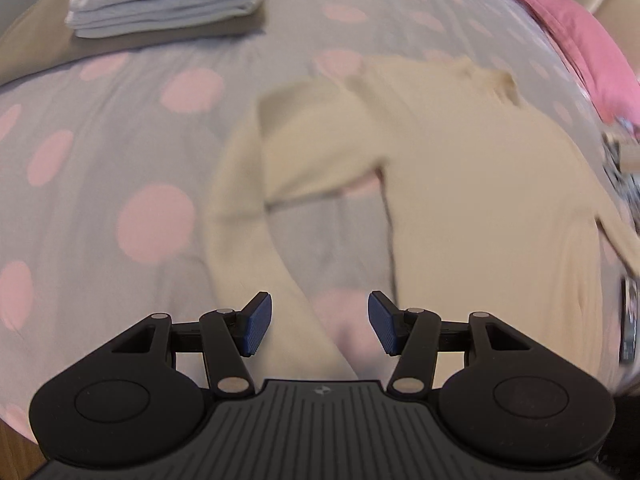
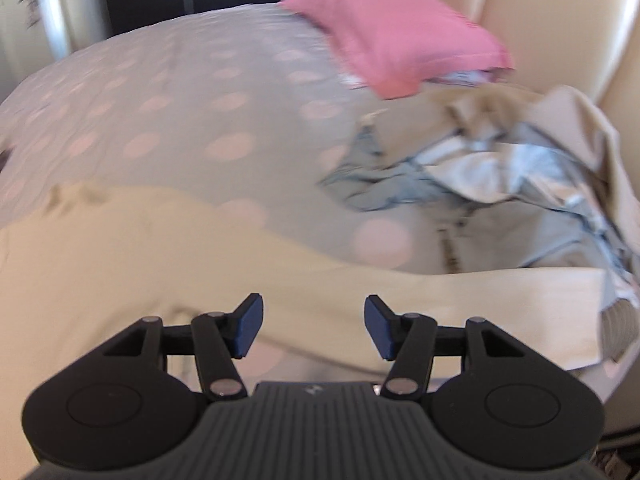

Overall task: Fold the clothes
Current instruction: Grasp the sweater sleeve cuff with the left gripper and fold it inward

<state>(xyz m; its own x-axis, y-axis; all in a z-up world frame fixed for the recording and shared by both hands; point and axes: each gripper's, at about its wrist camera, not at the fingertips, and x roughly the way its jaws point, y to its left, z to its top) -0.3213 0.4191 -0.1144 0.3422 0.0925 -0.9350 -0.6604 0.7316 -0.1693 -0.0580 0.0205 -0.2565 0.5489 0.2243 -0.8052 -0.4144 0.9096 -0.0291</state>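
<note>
Cream sweater (image 1: 460, 184) lies spread on the polka-dot bed (image 1: 120, 160). Left gripper (image 1: 320, 326) and right gripper (image 2: 314, 326) hover above it, fingers released, grasping nothing. Folded stack (image 1: 160, 8) sits near the bed's far edge.

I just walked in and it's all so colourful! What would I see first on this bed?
Probably the cream sweater spread flat across the grey bedspread with pink dots, right in front of both open grippers. Next, the bright pink pillow at the head of the bed, with a crumpled heap of unfolded clothes just below it. A neat folded stack sits at the far edge.
</note>
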